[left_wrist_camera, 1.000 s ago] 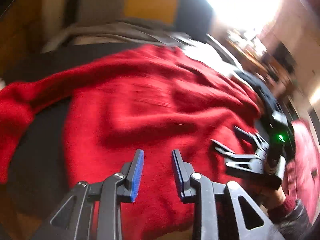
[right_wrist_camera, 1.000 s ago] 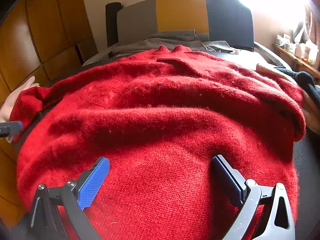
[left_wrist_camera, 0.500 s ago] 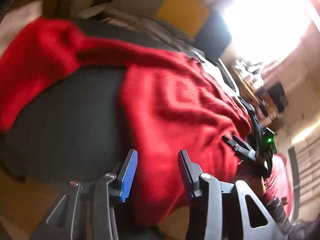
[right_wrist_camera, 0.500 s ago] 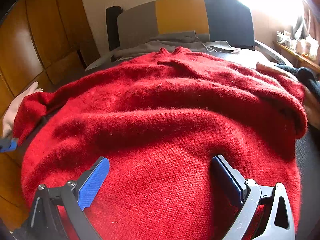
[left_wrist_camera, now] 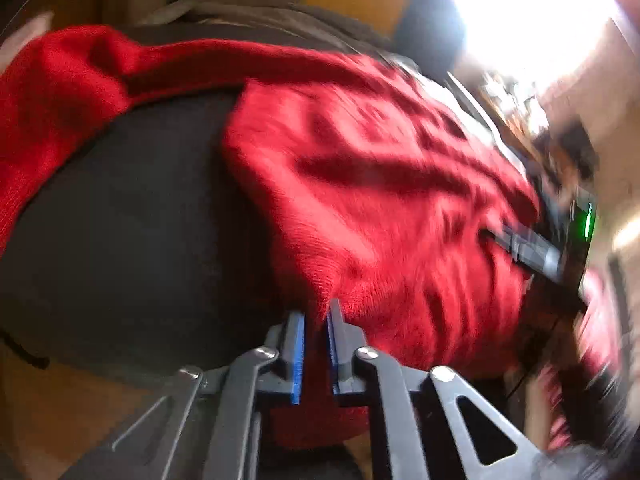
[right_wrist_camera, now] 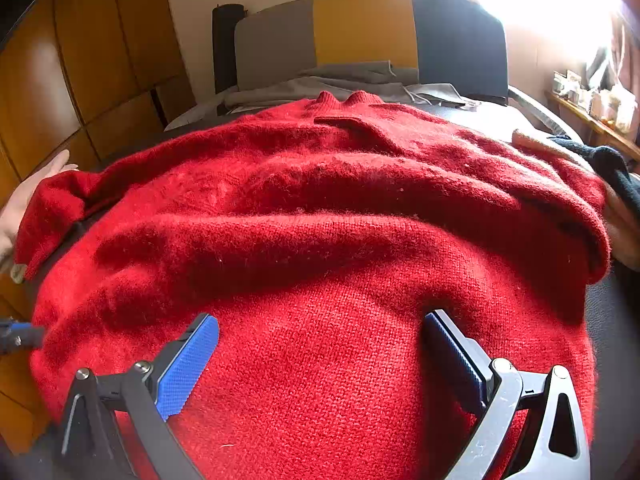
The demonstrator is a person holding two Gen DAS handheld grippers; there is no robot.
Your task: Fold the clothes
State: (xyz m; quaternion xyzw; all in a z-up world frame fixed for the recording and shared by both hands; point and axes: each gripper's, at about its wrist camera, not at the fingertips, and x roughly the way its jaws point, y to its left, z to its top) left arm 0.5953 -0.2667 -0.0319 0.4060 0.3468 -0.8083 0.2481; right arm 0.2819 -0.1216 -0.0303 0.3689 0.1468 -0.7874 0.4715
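Item 1: red sweater (right_wrist_camera: 320,240), spread flat over a dark surface (left_wrist_camera: 132,216), collar at the far end, 1 sleeve trailing off to your left. It fills most of both views.

Item 2: your left gripper (left_wrist_camera: 316,320). Its jaws have just been closing, and the blue pads (left_wrist_camera: 298,356) now pinch the sweater's near corner, with red knit showing in the narrow slot between them. Only the left wrist view shows this grip. In the right wrist view just a dark tip with a blue edge (right_wrist_camera: 18,336) shows at the sweater's left border.

Item 3: your right gripper (right_wrist_camera: 320,344). Jaws wide apart over the sweater's lower body, nothing clamped. The right wrist view shows this sharply; in the left wrist view the same tool (left_wrist_camera: 536,252) is a blurred dark shape with a green light, at the sweater's right side.

Item 4: surroundings, clear in the right wrist view only: a headboard (right_wrist_camera: 360,36) in 3 panels, grey, yellow and dark; grey cloth (right_wrist_camera: 340,84) folded behind the collar; wooden panelling (right_wrist_camera: 80,72) to the left; a shelf of small items (right_wrist_camera: 596,104) at the right; a dark garment (right_wrist_camera: 608,168) beside the sweater's right shoulder. A pale shape (right_wrist_camera: 24,204) at the left sleeve end cannot be told.

Item 5: obstructions. The left wrist view is motion-blurred, with window glare washing out its upper right.
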